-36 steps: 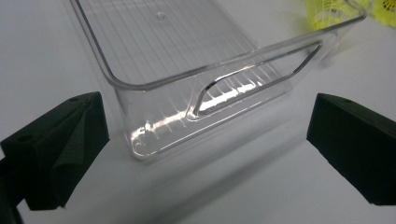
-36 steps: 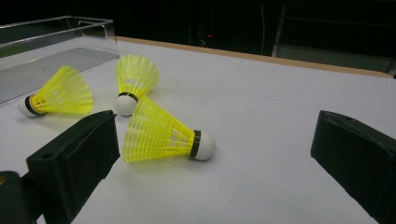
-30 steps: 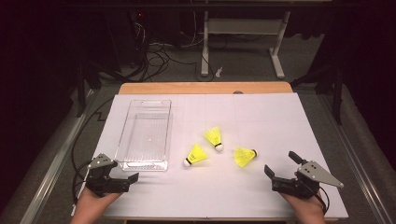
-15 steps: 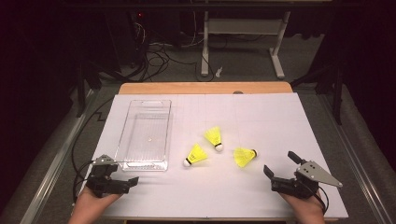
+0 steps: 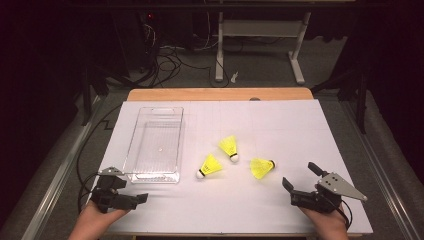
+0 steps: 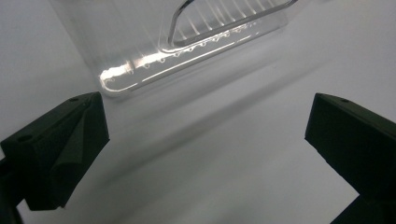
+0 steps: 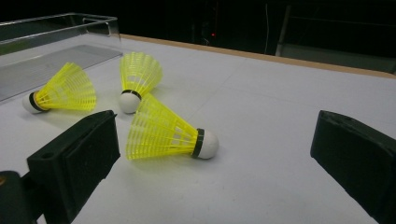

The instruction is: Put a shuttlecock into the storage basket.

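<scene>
Just ahead of the right gripper (image 5: 300, 184), the nearest shuttlecock (image 5: 261, 167) lies on its side on the white tabletop (image 5: 300, 130), long axis running left-right, cork pointing right. Two more shuttlecocks (image 5: 220, 157) lie farther left, beside the clear tray (image 5: 176, 135). Right fingers (image 7: 74, 158) stand wide, holding nothing. The left gripper (image 5: 125, 196), equally wide and holding nothing, sits by the tray's near end, farther away.

Both black grippers have blocky jaws with small holes; the right gripper (image 5: 305, 178) carries a grey three-cornered plate.
</scene>
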`<state>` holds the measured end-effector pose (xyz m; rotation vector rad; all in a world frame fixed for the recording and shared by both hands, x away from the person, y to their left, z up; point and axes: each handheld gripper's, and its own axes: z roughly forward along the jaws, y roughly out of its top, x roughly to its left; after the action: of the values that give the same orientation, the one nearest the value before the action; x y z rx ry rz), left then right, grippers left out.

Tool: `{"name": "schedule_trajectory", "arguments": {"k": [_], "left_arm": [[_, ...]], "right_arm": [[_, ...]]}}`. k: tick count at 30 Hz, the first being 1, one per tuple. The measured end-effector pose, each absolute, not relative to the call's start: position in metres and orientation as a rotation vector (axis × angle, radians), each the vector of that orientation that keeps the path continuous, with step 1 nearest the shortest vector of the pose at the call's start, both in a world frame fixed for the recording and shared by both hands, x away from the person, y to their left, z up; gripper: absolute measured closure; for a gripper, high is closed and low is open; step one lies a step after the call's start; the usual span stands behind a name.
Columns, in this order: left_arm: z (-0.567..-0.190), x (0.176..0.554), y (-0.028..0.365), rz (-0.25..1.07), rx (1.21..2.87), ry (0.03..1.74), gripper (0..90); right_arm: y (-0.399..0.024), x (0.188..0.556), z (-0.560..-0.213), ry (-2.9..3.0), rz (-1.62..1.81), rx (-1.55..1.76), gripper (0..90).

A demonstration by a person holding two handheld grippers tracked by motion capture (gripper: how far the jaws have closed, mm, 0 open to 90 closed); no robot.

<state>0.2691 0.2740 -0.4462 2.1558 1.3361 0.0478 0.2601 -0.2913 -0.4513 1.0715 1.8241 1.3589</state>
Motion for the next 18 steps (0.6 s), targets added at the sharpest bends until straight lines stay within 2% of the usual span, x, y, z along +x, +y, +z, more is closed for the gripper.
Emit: {"name": "schedule_trajectory", "arguments": {"k": [9,18], "left_arm": [[-0.4492,0.2776,0.2732,0.033,2.198,1.422,0.8],[-0.4496,0.2764,0.2655,0.017,2.257,1.419,0.7]], "right_arm": [[-0.2937,0.2585,-0.45,1.808,1.366,1.08,1.8],[-0.2925,0.2586,-0.4504,1.81,1.366,1.085,1.8]]}}
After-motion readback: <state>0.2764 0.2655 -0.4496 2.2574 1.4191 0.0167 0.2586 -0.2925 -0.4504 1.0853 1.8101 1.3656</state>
